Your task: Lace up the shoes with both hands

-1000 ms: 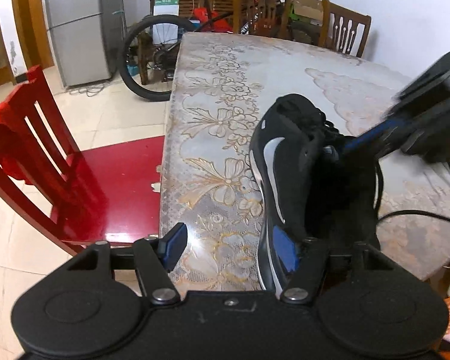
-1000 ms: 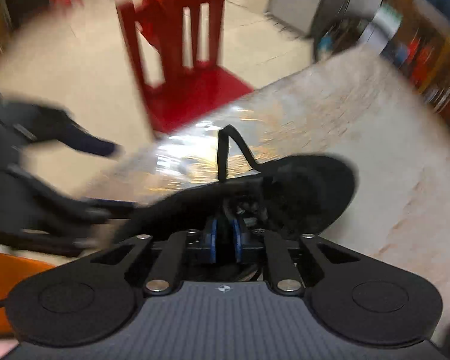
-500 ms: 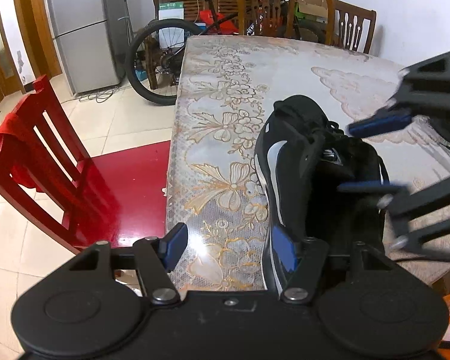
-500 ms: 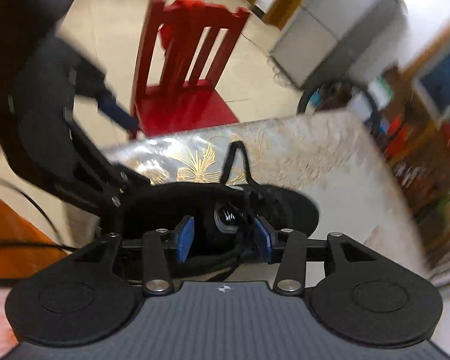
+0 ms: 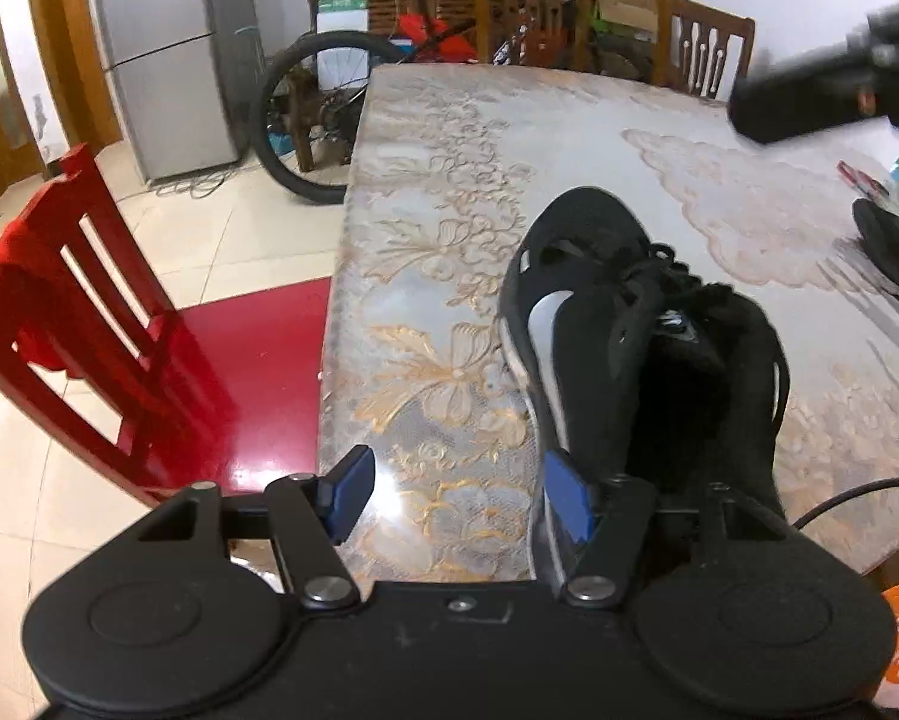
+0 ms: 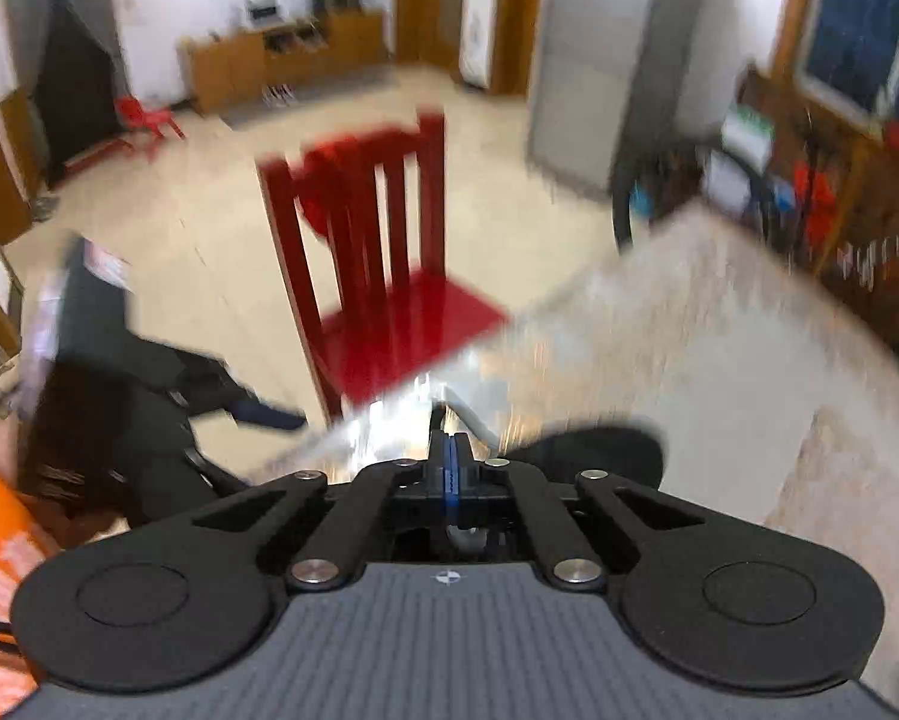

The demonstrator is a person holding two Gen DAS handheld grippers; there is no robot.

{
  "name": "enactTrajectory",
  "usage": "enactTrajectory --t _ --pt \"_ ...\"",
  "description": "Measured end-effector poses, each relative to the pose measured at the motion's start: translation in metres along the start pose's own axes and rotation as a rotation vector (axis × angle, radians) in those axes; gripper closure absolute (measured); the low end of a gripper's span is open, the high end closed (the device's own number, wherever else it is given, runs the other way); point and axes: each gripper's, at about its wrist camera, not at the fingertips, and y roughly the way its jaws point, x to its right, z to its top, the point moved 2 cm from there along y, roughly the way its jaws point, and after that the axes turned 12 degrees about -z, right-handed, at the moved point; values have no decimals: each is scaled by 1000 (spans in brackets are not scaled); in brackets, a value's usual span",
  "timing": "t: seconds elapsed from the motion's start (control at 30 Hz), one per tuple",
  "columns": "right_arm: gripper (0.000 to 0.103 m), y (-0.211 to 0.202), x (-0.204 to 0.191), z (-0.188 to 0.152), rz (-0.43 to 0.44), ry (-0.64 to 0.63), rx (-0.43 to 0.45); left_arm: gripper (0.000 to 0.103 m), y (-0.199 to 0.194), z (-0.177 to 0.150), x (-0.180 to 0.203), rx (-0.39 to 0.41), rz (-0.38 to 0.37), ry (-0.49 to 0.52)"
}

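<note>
Left claw (image 5: 461,498): nearest the camera, over the near edge of the table; blue pads spread well apart, nothing pinched between them.
Left claw, right-hand pad (image 5: 569,507): overlaps the near outer side of the shoe; contact cannot be told. The other pad hangs free above the tablecloth.
Right claw (image 6: 449,471): pads pressed together, having just closed. A thin dark strip shows just beyond the tips, too blurred to identify, so whether a lace is pinched cannot be told. In the left wrist view this claw is only a dark smear, far right, raised above the table.
Shoe (image 5: 599,330): black with a pale side flash, resting on the table's near right part, heel toward the camera, toe pointing far. Opening gapes; laces (image 5: 647,276) lie loose and tangled over the tongue.
Cable (image 5: 857,498): black, curving off the table's near right edge.
Table (image 5: 449,228): floral cloth under a glossy cover.
Red chair (image 5: 119,360): left of the table, seat tucked toward its edge.
Second shoe (image 5: 893,252): black, at the right border, well apart from the first.
Far end: bicycle wheel (image 5: 305,120), grey fridge (image 5: 161,48) and wooden chair (image 5: 707,48).
</note>
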Motion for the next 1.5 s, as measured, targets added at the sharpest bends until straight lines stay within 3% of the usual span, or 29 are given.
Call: enactTrajectory --t 0.03,0.17,0.3,0.43,0.53,0.57,0.6,0.67,0.7,0.87,0.97,1.03,1.07,1.13,1.2,1.23,1.33,1.47,1.5 --pt "102 1 3 1 -20 -23 -1 44 -2 3 2 8 2 16" --pt "59 17 31 -29 -83 117 -147 44 -24 24 -1 84 -87 11" --pt "57 14 42 -78 -25 337 -173 43 -29 48 -10 117 -269 -81" --pt "57 28 44 -102 17 596 -187 46 4 69 -9 55 -286 -97" --pt "59 34 43 -111 120 733 -204 70 19 75 -11 12 -317 -132" --pt "68 33 41 -112 140 743 -199 85 20 75 -13 9 -353 -158" --pt "86 33 40 -113 165 758 -192 97 19 76 -15 17 -377 -180" --pt "90 31 40 -115 202 790 -175 97 7 80 -18 58 -360 -192" --pt "101 25 42 -115 215 805 -145 98 -3 83 -21 90 -340 -186" --pt "102 -6 85 -113 302 1043 64 98 -42 96 -31 180 -252 -193" --pt "102 -19 111 -108 395 1172 213 98 -51 97 -28 194 -139 -149" --pt "102 -30 127 -99 383 1193 289 98 -49 95 -24 182 -69 -123" --pt "102 -34 130 -94 356 1161 288 97 -45 93 -24 161 -71 -127" --pt "92 -34 126 -89 289 1037 183 97 -38 88 -20 123 -96 -131" --pt "58 -30 109 -93 205 883 36 83 -30 81 -10 72 -123 -100" --pt "54 -28 98 -98 161 796 -15 79 -24 78 -6 46 -129 -86" --pt "54 -10 57 -121 47 547 -154 76 -11 73 2 -9 -145 -74" --pt "55 22 28 -140 -34 469 -209 75 -4 73 7 -37 -153 -49" --pt "69 32 29 -140 -74 491 -206 75 -5 74 8 -38 -150 -34"
